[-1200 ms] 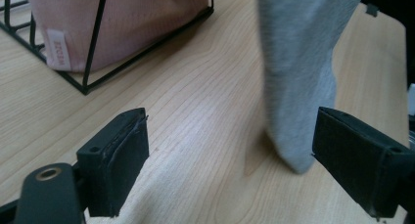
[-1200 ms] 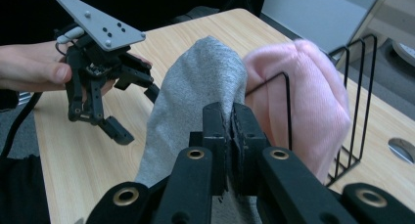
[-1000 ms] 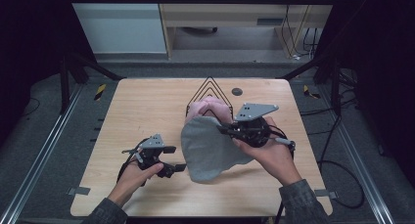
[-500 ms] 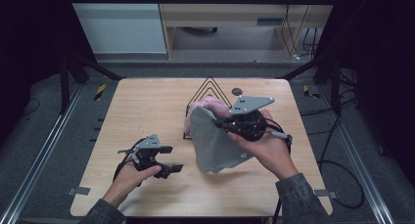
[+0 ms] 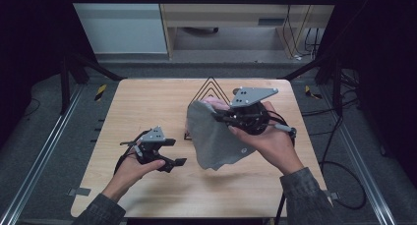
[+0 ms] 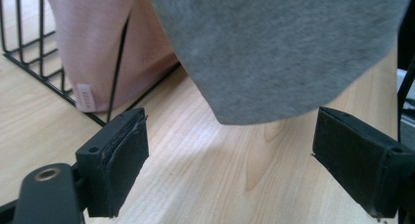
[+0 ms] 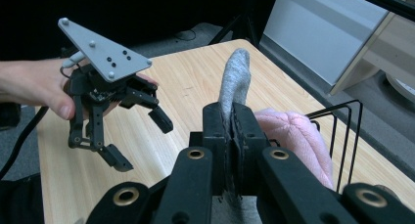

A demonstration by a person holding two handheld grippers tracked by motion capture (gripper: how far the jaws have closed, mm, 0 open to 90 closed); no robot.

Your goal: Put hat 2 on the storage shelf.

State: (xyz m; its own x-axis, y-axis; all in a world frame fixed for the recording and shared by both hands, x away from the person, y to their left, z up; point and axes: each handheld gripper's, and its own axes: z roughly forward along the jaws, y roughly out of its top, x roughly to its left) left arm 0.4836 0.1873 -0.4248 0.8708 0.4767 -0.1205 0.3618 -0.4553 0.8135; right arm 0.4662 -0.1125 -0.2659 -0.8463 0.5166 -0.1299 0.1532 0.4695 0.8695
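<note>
We see the grey cloth (image 5: 215, 139) hanging above the middle of the wooden table (image 5: 147, 99), its lower edge clear of the boards, pinched at its upper edge by our right gripper (image 5: 222, 118), whose jaws are clamped tight on the fabric. Just behind it, a pink cloth (image 6: 93, 48) sits in the black wire rack (image 5: 209, 90). Our left gripper (image 5: 173, 152) rests low to the cloth's left, jaws spread wide with nothing between them. Bare tabletop lies open along the near edge and left side.
</note>
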